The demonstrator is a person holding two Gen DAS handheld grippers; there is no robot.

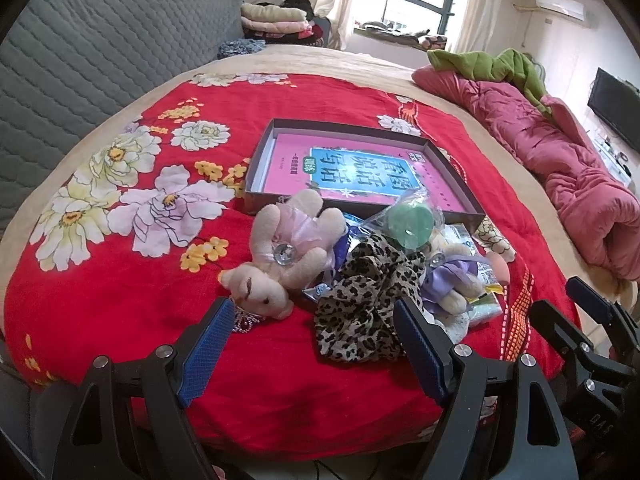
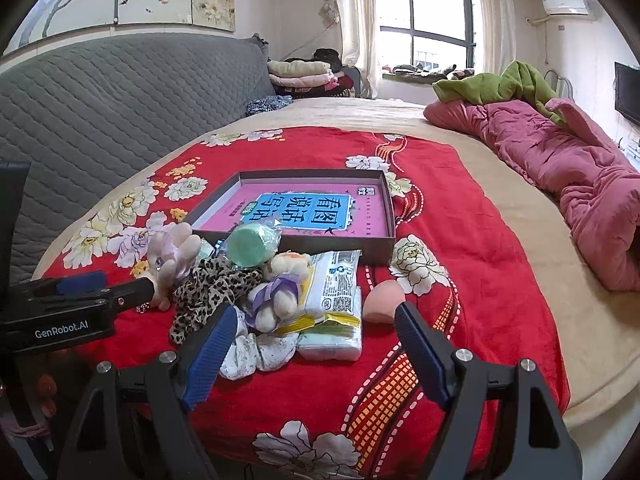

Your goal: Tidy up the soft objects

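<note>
Bed with a red floral blanket (image 2: 460, 216) bearing a heap of soft objects at centre frame. Behind the heap lies a shallow grey cardboard box (image 1: 256, 184) with a pink-and-blue printed sheet inside. In the left wrist view, a cream plush bear in a pink dress (image 1: 280, 256) lies left of centre, touching a leopard-print fabric scrunchie (image 1: 360, 300); a green round sponge in clear wrap (image 1: 408, 224) rests above the scrunchie against the box's near wall. In the right wrist view, a second plush bear in a purple dress (image 2: 276, 292) lies beside a white packet of tissues (image 2: 336, 292), with a pink egg-shaped makeup sponge (image 2: 384, 300) just right of the packet. The left gripper (image 1: 316, 320) and the right gripper (image 2: 316, 320) both stand with fingers apart, holding nothing, at the lower frame before the heap.
</note>
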